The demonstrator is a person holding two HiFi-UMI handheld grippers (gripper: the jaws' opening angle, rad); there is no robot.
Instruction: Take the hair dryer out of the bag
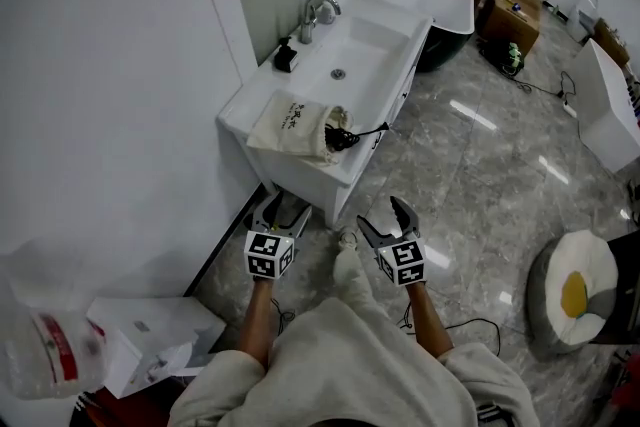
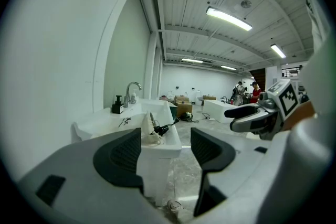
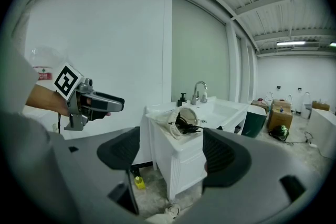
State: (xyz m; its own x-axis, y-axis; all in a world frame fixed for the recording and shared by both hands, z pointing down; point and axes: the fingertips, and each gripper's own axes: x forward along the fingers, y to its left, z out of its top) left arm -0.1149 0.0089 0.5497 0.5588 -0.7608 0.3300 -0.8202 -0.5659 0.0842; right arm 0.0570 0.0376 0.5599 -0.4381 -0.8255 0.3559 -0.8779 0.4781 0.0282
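Observation:
A beige cloth bag [image 1: 296, 126] lies on the near end of the white sink counter [image 1: 238, 107]. Black cord and part of the hair dryer [image 1: 342, 137] stick out of its open mouth toward the counter's front edge. The same bag [image 3: 177, 122] and black cord [image 3: 187, 123] show in the right gripper view, and the bag [image 2: 149, 132] in the left one. My left gripper [image 1: 279, 214] and right gripper [image 1: 388, 220] hang side by side below the counter, well short of the bag. Both are open and hold nothing.
A faucet [image 1: 318, 12] and a black soap dispenser [image 1: 286, 56] stand at the back of the basin. Cardboard boxes [image 1: 513, 11] and a white tub [image 1: 437, 5] lie farther off on the marble floor. A round cushion [image 1: 574, 293] sits at right, white packaging [image 1: 145, 337] at left.

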